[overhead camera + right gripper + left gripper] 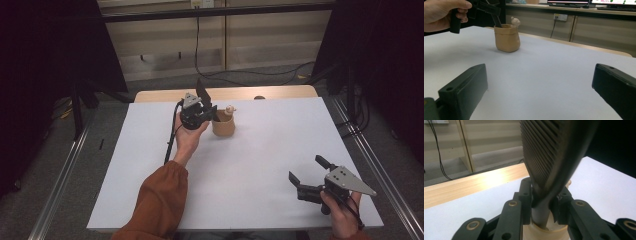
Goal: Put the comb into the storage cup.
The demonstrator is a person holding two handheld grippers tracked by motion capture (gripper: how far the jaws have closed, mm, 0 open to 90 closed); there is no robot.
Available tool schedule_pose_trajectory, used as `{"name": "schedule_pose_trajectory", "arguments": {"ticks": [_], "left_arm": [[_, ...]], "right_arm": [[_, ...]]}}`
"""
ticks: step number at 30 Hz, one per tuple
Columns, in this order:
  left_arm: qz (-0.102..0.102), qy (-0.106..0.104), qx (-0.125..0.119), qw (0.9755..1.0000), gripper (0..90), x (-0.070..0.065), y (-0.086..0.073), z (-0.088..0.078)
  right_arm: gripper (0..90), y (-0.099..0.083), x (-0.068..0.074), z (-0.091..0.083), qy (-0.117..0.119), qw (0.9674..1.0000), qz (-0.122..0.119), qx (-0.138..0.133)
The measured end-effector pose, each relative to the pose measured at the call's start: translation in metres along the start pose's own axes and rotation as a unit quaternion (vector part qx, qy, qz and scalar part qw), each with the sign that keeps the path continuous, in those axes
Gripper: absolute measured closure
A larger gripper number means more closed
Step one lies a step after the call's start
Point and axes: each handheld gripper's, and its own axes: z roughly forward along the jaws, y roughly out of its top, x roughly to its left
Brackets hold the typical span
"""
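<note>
**Left tool grips a black spatula standing in the tan cup**

High view: the tan cup (223, 126) stands on the white bench (150, 165), toward its far edge and near the middle. The left tool (206, 111) sits just beside the cup, on its left, with its jaws over the rim and clamped on a black spatula (203, 92) whose blade rises above the cup. A small pale figure (229, 109) pokes up at the cup's far rim. The right tool (306, 176) lies well apart from the cup, near the bench's near right corner, jaws spread wide with nothing between them.

Left gripper view: the jaws pinch the spatula's handle (541, 213) right above the cup's rim (544, 231); its ribbed blade (549, 150) towers overhead.

Right gripper view: between the two wide-set jaws, the cup (507, 38) stands farther off on the bench, the handle (496, 20) leaning out of it and the figure (515, 21) at its rim.
</note>
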Motion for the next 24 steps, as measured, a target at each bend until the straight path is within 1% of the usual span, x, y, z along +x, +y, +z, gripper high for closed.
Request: {"name": "schedule_pose_trajectory", "arguments": {"ticks": [2,3,4,6,11,12,15,16,21,24], "left_arm": [[0.003,0.000,0.002,1.0000,73.1,0.0005,-0.0021,0.0008],[0.000,-0.001,-0.001,1.0000,73.1,0.0005,-0.0029,0.0014],[0.001,0.000,0.002,1.0000,73.1,0.0009,-0.0037,0.0012],[0.003,-0.001,0.000,1.0000,73.1,0.0013,-0.0057,0.0017],[0.008,-0.003,-0.003,1.0000,73.0,0.0011,-0.0073,0.0028],[0.010,-0.005,0.000,0.9999,72.9,0.0016,-0.0079,0.0031],[0.010,-0.005,-0.001,0.9999,72.9,0.0014,-0.0099,0.0034],[0.016,-0.005,-0.002,0.9999,72.8,0.0020,-0.0098,0.0037],[0.015,-0.010,-0.001,0.9998,72.7,0.0021,-0.0104,0.0039],[0.016,-0.007,-0.002,0.9999,72.6,0.0011,-0.0106,0.0035]], "right_arm": [[0.0,0.0000,0.0000,0.0000,0.000,1.0000,0.000,0.000],[0.0,-0.0001,-0.0001,0.0001,0.000,1.0000,0.001,0.000],[0.0,-0.0001,-0.0001,0.0001,0.000,1.0000,0.001,0.000],[0.0,-0.0002,-0.0001,0.0002,0.001,1.0000,0.000,0.001],[0.0,-0.0002,-0.0001,0.0003,0.001,1.0000,0.000,0.001],[0.0,-0.0002,-0.0001,0.0003,0.002,1.0000,0.000,0.001],[0.0,-0.0003,0.0000,0.0002,0.002,1.0000,0.000,0.001],[0.0,-0.0003,-0.0001,0.0002,0.002,1.0000,0.000,0.001],[0.0,-0.0004,0.0002,0.0008,0.003,1.0000,-0.001,0.001],[0.0,-0.0006,0.0000,0.0009,0.002,1.0000,0.000,0.002]]}}
